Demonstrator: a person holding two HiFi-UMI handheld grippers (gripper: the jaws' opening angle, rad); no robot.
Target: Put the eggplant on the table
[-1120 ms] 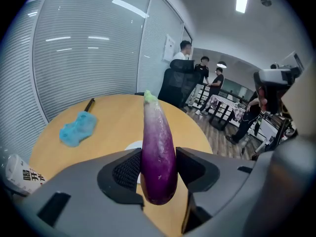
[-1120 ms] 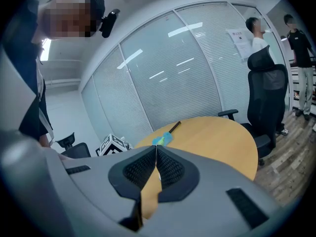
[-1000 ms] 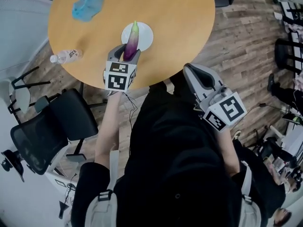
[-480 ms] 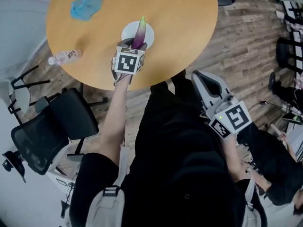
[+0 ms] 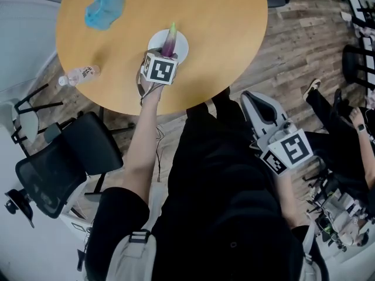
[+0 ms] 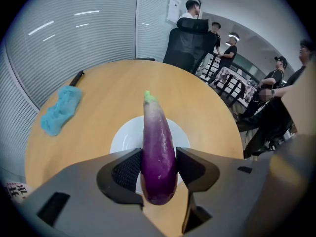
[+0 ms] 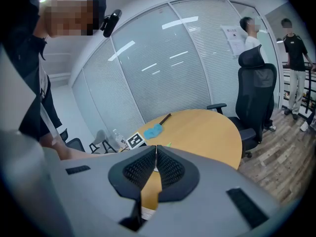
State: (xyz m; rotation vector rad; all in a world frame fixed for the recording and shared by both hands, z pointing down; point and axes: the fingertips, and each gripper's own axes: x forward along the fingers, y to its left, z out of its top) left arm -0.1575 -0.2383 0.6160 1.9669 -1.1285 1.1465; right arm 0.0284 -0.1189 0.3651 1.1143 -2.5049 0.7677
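A purple eggplant with a pale green tip sits clamped between the jaws of my left gripper, which is shut on its thick end. It hangs over a white plate on the round wooden table. From the head view, the left gripper is at the plate with the eggplant pointing away from me. My right gripper is off the table at my right side, shut with its pads touching and nothing in it.
A blue cloth lies at the table's far left and a plastic bottle near its left edge. Office chairs stand left of the table. People are to the right on the wooden floor.
My left gripper has carried the eggplant forward from the table's near edge to above the white plate. My right gripper drifted slightly right and lower.
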